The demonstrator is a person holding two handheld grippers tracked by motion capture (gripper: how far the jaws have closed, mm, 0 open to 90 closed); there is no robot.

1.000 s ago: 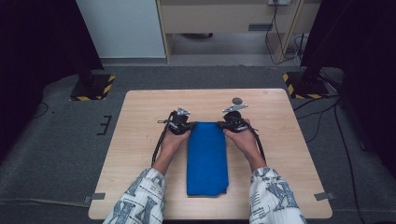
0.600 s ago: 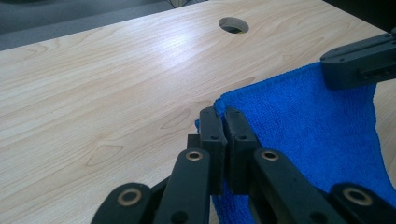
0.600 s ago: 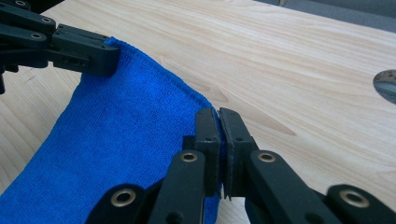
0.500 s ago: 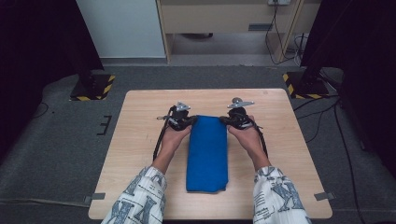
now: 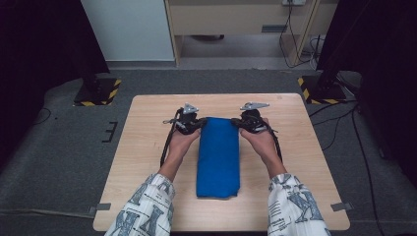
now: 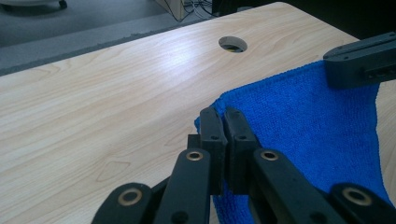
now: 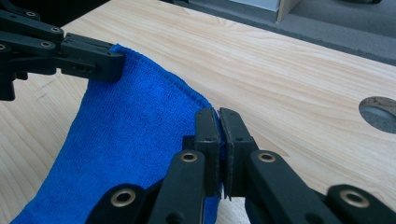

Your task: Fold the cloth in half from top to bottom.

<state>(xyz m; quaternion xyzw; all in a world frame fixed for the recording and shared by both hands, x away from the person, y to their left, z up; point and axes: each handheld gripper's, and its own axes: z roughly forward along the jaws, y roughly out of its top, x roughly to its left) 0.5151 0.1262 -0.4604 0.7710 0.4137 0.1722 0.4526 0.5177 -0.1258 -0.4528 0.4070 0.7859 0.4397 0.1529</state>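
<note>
A folded blue towel lies lengthwise on the wooden table, its far end raised off the surface. My left gripper is shut on the towel's far left corner. My right gripper is shut on the far right corner. In the left gripper view the right gripper's jaws pinch the opposite corner. The right gripper view shows the left gripper's jaws on the other corner, with the cloth sagging between them.
A round cable hole sits in the table beyond the towel, also seen as a hole in the right gripper view. Two stand bases with yellow-black tape flank the table's far corners. A cabinet stands behind.
Both grippers have risen together, lifting the towel's far end off the table. The near end of the towel stays lying on the wood.
</note>
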